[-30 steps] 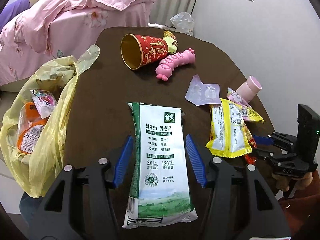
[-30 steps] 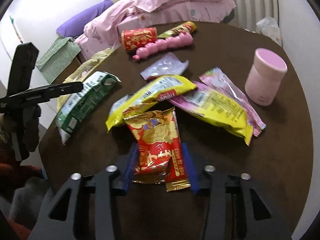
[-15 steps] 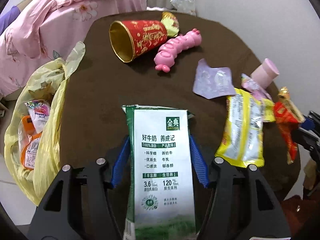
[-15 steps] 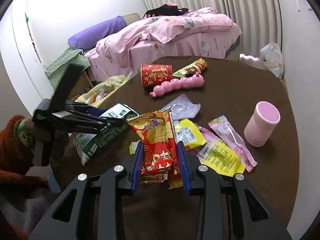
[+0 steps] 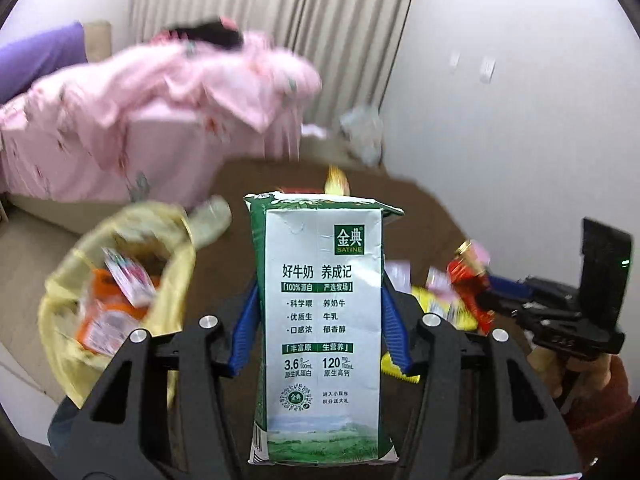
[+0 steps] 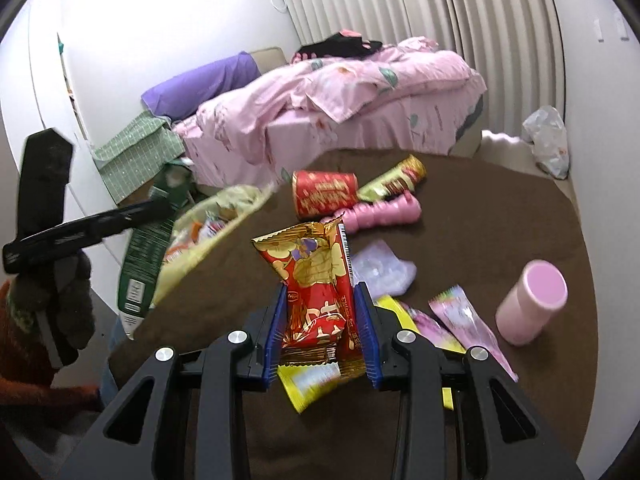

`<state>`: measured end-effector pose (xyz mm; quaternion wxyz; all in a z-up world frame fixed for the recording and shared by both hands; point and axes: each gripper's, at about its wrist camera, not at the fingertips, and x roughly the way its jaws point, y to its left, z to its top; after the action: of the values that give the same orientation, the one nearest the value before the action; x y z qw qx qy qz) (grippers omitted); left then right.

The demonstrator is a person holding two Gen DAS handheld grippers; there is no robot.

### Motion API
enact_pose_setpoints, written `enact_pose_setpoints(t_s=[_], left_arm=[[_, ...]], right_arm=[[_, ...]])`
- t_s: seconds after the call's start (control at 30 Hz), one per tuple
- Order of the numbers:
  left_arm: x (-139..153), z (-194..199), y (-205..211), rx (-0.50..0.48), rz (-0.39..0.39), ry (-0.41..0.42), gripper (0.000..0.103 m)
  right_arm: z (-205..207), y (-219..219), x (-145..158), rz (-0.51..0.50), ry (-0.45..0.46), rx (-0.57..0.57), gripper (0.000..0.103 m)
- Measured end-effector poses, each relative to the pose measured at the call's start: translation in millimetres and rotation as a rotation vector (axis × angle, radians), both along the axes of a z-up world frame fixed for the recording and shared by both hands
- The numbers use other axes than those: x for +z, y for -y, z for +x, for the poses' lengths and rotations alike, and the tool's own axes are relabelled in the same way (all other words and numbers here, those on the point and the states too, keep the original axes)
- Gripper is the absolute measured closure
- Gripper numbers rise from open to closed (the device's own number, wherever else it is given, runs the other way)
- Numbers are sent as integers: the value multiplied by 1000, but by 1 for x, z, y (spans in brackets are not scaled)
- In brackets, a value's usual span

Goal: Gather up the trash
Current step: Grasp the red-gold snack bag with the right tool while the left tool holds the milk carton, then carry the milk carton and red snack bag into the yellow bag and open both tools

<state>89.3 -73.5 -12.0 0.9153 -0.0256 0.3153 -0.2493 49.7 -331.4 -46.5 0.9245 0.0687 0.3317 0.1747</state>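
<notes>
The left gripper point(image 5: 318, 330) pinches a flattened green-and-white milk carton point(image 5: 322, 320) across its width, and its jaws are closing further on it. The carton stands upright between the blue pads, clear of the brown table point(image 6: 500, 208). The right gripper point(image 6: 322, 334) is clamped on a red snack wrapper point(image 6: 316, 284), also off the table. The yellow trash bag point(image 5: 120, 280) hangs open at the table's left edge, already holding packets.

The carton is tall, soft and gripped low, so it may fold or twist out during the swing to the left. The bag's mouth sags, so a release short of it could drop the carton on the floor. The slick wrapper may slip from its grip. Both hands heading for one bag may collide. The pink cup point(image 6: 532, 306), right, stands near remaining wrappers and could be knocked over.
</notes>
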Motion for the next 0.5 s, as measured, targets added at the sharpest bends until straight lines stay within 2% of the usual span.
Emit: enact_pose_setpoints(t_s=[0.07,0.1,0.2,0.23,0.33,0.5], left_arm=[[7,-6,-7,-7,-25,29,52],[6,-6,-7,-14,-9,16,52],[-12,-2,0,2,112,-69,52],[-25,3,2,3,159,-133,52],[-50,4,1,-27,130,-221,51],[-58,4,13,-32,164,-211,51]], right_arm=[[3,-8,7,-9,19,14,71],[4,-12,9,-15,25,21,71],[5,-19,11,-22,25,40,71],[6,-21,9,-23,19,42,71],[5,-21,2,-31,0,38,71],[5,-14,-12,-30,-39,17,71]])
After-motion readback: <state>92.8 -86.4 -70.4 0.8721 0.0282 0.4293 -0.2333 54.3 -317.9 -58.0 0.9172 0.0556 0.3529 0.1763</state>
